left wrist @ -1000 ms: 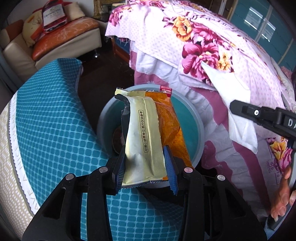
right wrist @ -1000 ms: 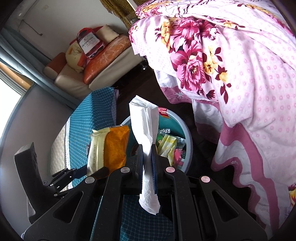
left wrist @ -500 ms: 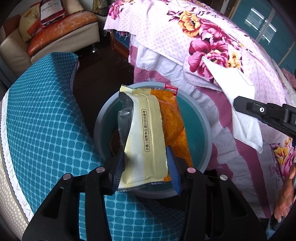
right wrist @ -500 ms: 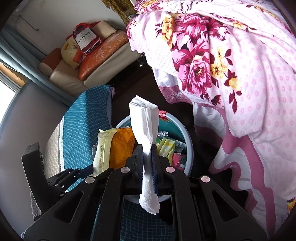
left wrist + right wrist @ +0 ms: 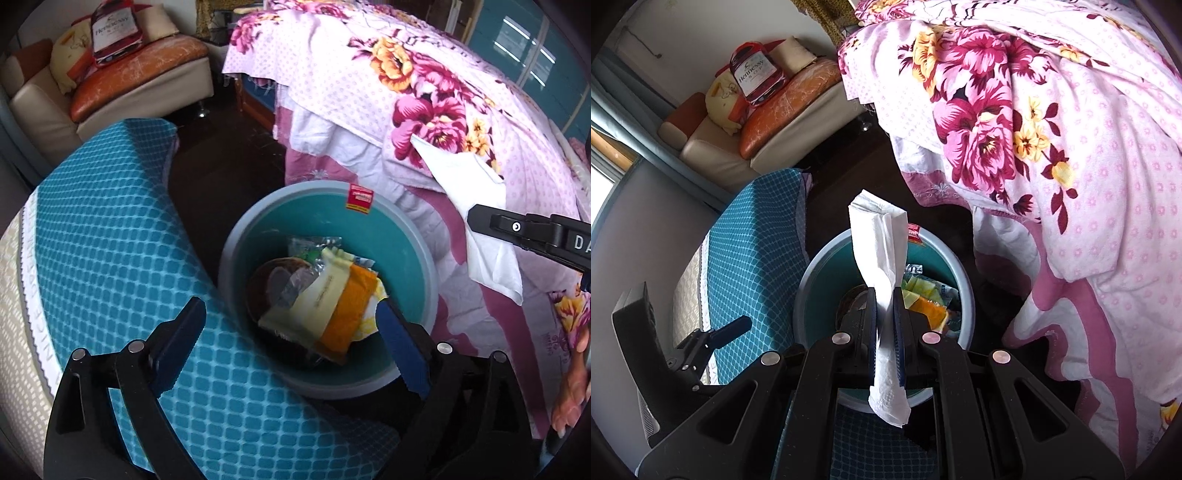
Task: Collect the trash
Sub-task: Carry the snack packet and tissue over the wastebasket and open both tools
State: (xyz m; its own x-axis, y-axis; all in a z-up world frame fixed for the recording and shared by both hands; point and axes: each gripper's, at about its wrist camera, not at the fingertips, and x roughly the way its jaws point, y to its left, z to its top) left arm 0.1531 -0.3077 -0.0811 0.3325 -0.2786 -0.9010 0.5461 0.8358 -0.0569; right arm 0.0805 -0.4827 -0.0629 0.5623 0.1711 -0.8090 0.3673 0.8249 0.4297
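A teal bin with a grey rim [image 5: 236,240] stands on the dark floor below both grippers. My left gripper [image 5: 288,310] hangs over it, its jaws opening wide with nothing pressed between the pads. A cream and orange snack wrapper [image 5: 332,306] lies loose in the bin on other trash. My right gripper [image 5: 884,295] is shut on a folded white tissue [image 5: 879,240] and holds it upright above the bin [image 5: 809,280]. In the left wrist view that tissue [image 5: 476,184] shows at the right, over the bedspread.
A blue checked cushion [image 5: 103,240] borders the bin on the left. A pink floral bedspread [image 5: 424,92] hangs down on the right. A sofa [image 5: 129,85] with cushions stands at the back. A hand [image 5: 572,387] shows at the lower right edge.
The left jaws have spread wide apart and the cream and orange wrappers have dropped from them into the bin. The right gripper still pinches the tissue, now more over the bin.
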